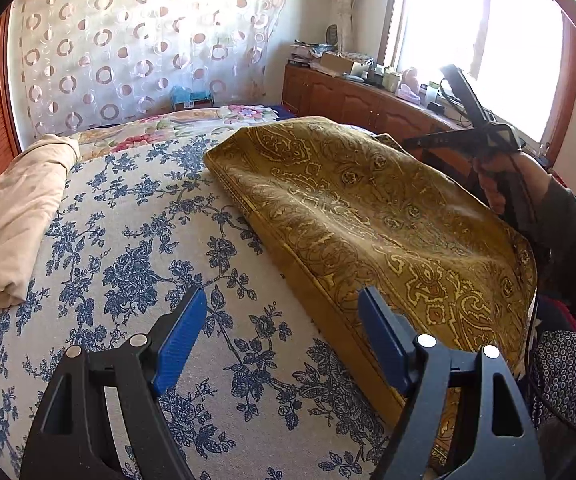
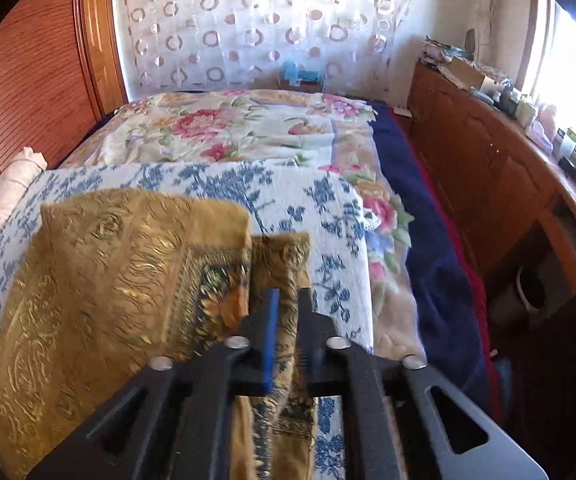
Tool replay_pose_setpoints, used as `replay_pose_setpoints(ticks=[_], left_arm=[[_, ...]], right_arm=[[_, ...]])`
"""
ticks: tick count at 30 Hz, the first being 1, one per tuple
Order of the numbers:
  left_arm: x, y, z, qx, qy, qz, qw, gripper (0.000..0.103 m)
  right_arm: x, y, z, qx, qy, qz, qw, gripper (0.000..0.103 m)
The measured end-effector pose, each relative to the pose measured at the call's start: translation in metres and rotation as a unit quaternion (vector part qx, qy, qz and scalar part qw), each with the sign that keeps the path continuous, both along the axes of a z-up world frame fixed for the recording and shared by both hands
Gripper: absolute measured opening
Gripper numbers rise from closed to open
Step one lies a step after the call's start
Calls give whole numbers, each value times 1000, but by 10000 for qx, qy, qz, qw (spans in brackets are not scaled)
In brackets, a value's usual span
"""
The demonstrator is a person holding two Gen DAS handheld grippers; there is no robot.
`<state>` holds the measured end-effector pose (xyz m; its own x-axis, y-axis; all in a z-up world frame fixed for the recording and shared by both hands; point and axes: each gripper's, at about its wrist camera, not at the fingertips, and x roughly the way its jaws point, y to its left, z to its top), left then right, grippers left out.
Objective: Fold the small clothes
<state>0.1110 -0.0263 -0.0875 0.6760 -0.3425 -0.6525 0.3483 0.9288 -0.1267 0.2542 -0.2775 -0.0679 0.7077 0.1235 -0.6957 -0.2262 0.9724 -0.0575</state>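
A mustard-gold paisley cloth (image 1: 372, 216) lies partly lifted on the blue-flowered white bedspread (image 1: 136, 248). My left gripper (image 1: 284, 312) is open and empty, low over the bedspread, its right finger at the cloth's near edge. In the left wrist view the right gripper (image 1: 476, 136) is held up by a hand beyond the cloth's far right side. In the right wrist view my right gripper (image 2: 288, 300) is shut on a bunched edge of the gold cloth (image 2: 100, 280) and holds it raised, the cloth draping down to the left over the bedspread (image 2: 320, 208).
A folded beige cloth (image 1: 20, 216) lies at the bed's left edge. A pink-flowered quilt (image 2: 228, 124) covers the far half of the bed. A wooden cabinet (image 2: 484, 168) with clutter runs along the right wall under the window. A wooden panel (image 2: 28, 80) stands on the left.
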Motion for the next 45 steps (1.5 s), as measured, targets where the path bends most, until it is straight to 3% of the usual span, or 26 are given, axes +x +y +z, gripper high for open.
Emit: replay_pose_setpoints(ticks=[1, 3, 8, 10, 12, 18, 20, 31, 36, 39, 42, 45], left_arm=[[0, -1, 0, -3, 14, 0, 10000, 79], [1, -1, -2, -4, 58, -4, 10000, 79], [-4, -9, -4, -40, 138, -134, 9998, 79], [-8, -14, -5, -51, 179, -227, 9996, 79], [-12, -19, -7, -45, 234, -345, 9991, 79], [-22, -30, -12, 20, 352, -606, 9975, 79], [-25, -32, -13, -16, 414, -696, 9967, 74], [-39, -38, -19, -226, 670, -989, 9926, 46], [-48, -39, -21, -119, 704, -1110, 9913, 46], [-52, -39, -20, -80, 723, -1164, 9905, 46], [-56, -41, -22, -207, 780, -1371, 9873, 11], [-60, -42, -18, -168, 658, -1388, 9880, 4]], right_arm=[[-2, -3, 0, 114, -9, 39, 9999, 28], [-6, -9, 2, 367, -38, 89, 9993, 33], [-34, -17, 11, 507, -164, 150, 9985, 36], [-59, -19, 9, 554, -225, 256, 9979, 55], [-82, -22, 2, 569, -243, 344, 9975, 59], [-142, -37, -28, 293, -74, 342, 9990, 60], [-155, -41, -37, 215, -10, 258, 9994, 60], [-172, -49, -60, 488, 45, -70, 9988, 60], [-190, -43, -56, 378, 187, 105, 9991, 60], [-200, -38, -54, 314, 224, 243, 9990, 48], [-205, -34, -52, 314, 269, 354, 9985, 33], [-207, -35, -52, 517, 312, 537, 9967, 12]])
